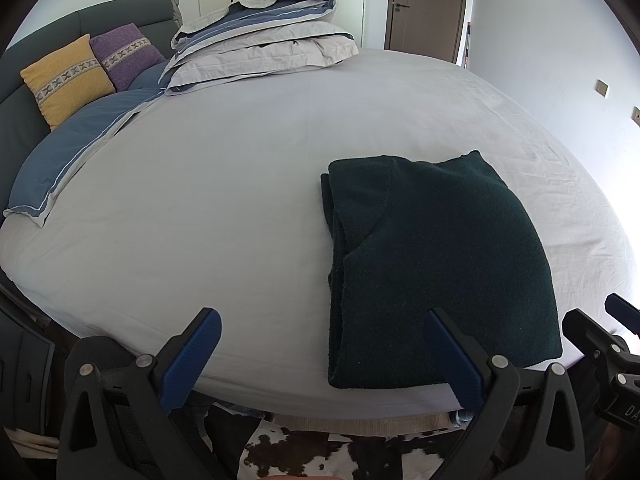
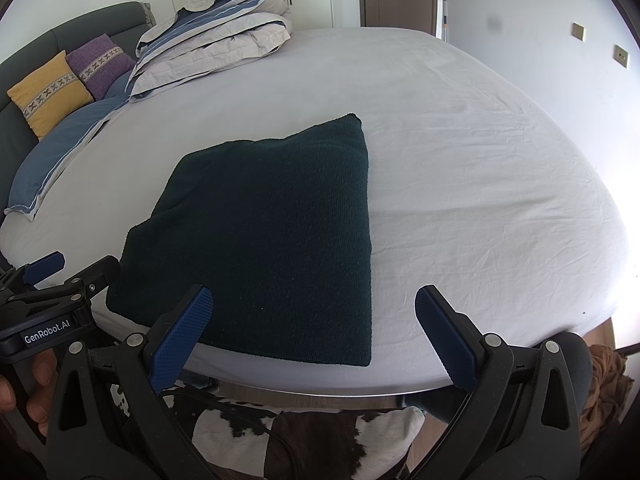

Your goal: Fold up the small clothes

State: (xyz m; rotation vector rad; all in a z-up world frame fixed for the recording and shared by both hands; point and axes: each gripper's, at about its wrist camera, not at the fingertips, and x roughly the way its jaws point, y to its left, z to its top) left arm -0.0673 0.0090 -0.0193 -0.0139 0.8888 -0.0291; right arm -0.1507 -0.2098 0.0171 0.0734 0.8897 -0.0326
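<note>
Both tools, left tool [image 1: 322,354] and right tool [image 2: 314,334], are hovering level at the bed [image 2: 460,152] edge, jaws spread wide, gripping nothing; the folded dark green garment [image 2: 272,236] is lying flat

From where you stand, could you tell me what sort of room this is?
A bedroom, most likely: a wide bed with a padded headboard, folded duvet and cushions, with wardrobe doors behind.
</note>
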